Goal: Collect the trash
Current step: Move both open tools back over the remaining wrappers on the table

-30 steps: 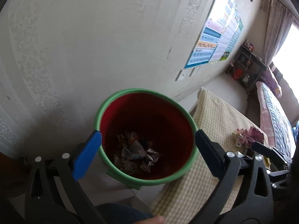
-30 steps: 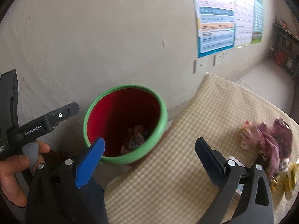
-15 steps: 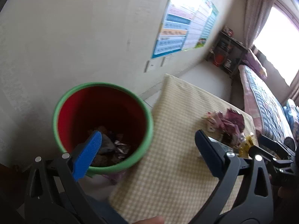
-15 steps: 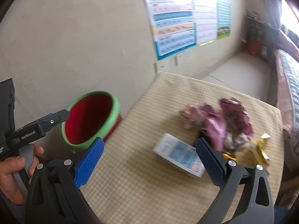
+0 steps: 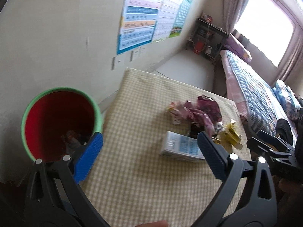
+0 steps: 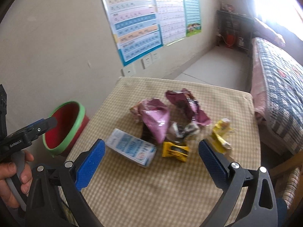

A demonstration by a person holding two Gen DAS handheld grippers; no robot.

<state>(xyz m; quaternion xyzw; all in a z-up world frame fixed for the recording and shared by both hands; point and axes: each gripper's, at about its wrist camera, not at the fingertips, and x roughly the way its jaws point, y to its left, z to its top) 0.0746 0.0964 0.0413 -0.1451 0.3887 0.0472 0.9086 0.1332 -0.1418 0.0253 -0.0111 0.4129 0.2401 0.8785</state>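
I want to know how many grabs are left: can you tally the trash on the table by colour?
Pink or purple wrappers: 2, pink wrapper and purple wrapper
Yellow wrappers: 2, yellow packet and crumpled yellow wrapper
Blue and white carton: 1
Black and white wrapper: 1
Total: 6, though the pile is blurred and may hide more.

table [image 6: 132,198], checked cloth | carton [image 6: 130,150], wrappers [image 6: 157,121], yellow packets [image 6: 175,151] on it

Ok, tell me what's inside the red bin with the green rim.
In the left wrist view, the red bin holds a few crumpled wrappers at the bottom. The left gripper's blue finger covers part of them, so a count isn't possible.
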